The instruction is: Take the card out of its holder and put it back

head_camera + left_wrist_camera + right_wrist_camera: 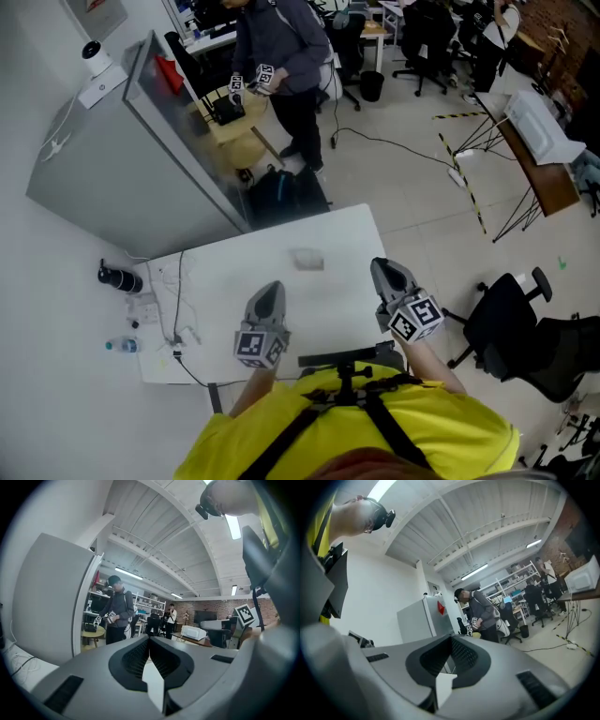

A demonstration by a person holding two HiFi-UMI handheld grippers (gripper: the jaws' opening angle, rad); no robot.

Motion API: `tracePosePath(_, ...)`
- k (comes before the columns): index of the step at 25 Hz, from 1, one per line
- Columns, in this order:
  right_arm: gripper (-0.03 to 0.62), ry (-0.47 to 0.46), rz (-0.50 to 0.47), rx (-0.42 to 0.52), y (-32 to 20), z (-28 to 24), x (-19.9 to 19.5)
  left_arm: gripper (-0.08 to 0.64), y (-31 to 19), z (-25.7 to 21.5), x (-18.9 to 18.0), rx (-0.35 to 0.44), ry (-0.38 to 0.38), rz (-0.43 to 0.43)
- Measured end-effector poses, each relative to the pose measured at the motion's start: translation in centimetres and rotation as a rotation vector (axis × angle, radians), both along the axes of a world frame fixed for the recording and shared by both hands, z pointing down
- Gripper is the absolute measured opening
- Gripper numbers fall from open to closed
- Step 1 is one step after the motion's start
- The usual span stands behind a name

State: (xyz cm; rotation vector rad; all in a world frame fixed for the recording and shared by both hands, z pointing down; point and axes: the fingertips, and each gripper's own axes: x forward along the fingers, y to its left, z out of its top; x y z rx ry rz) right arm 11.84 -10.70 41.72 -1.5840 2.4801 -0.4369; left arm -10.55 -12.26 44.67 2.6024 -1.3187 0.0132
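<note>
In the head view a pale, see-through card holder (307, 259) lies on the white table (225, 272), towards its far edge. Whether the card is inside is too faint to tell. Both grippers are held up near the person's chest, short of the holder and well apart from it. My left gripper (273, 287) points away over the table, jaws closed tip to tip with nothing between them (149, 640). My right gripper (380, 266) is likewise shut and empty (451, 639). Both gripper views look level across the room, so neither shows the holder.
A black bottle (120, 277), a small water bottle (123, 346) and loose cables (174, 305) sit at the table's left end. A grey cabinet (112, 169) stands behind it. A black office chair (514, 323) is at the right. Another person (277, 56) stands farther back.
</note>
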Motion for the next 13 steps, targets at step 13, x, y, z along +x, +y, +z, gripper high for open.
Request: tracePosePath(13,0.005,0.056,-0.009,0.031,3.1,-2.0,0.4,0.029,0.0,-2.4,2.0,0.028,0.013,0.035)
